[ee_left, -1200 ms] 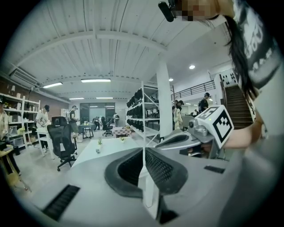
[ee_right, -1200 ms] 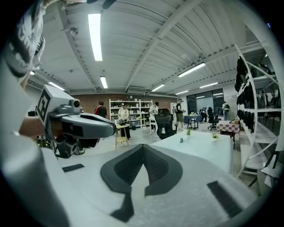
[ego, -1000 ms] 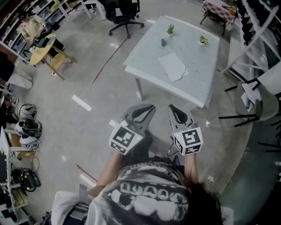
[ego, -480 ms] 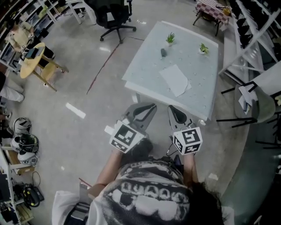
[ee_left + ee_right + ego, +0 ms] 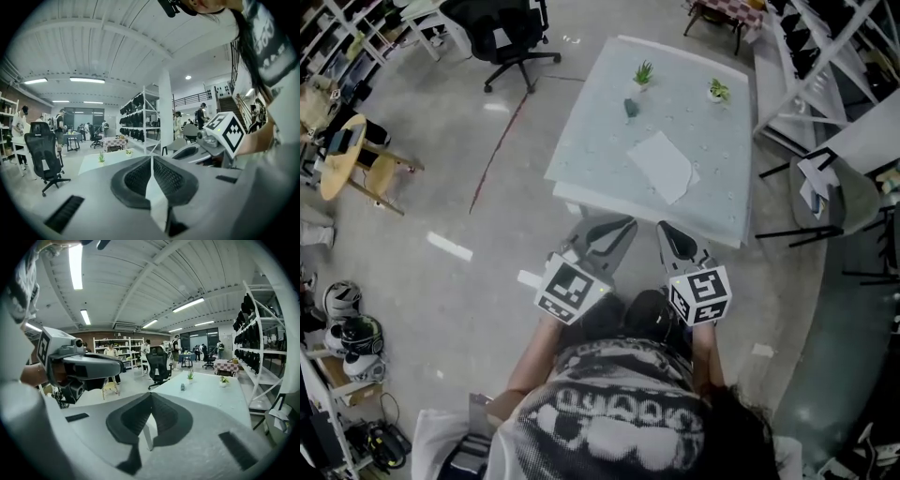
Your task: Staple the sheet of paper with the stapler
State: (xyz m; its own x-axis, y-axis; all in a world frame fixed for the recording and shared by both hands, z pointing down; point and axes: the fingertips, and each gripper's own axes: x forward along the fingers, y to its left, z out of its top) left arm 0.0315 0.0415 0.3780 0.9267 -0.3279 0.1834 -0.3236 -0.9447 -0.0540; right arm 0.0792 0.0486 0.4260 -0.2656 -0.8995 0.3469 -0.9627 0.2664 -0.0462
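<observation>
On the pale square table [image 5: 581,155], right of its middle and toward the near edge: one white rectangular sheet of paper [image 5: 661,167], lying flat and skewed to the table's sides.

Farther back on the same top, apart from the sheet: one small dark stapler [image 5: 630,108].

Just behind the stapler: one small green potted plant [image 5: 643,72]. Near the far right corner: a second small potted plant [image 5: 717,90].

Short of the table's near edge, over the grey concrete floor [image 5: 487,281], touching nothing:
- left gripper [image 5: 609,234], grey body with black ribbed jaws, jaws pressed together with nothing between them;
- right gripper [image 5: 673,239], same build, jaws likewise closed and empty.

Both sit side by side and point toward the table.

Beyond the far left corner: one black wheeled office chair [image 5: 502,33]. Far left: one round wooden side table [image 5: 342,155]. Right of the table: one grey shell chair [image 5: 839,202].
</observation>
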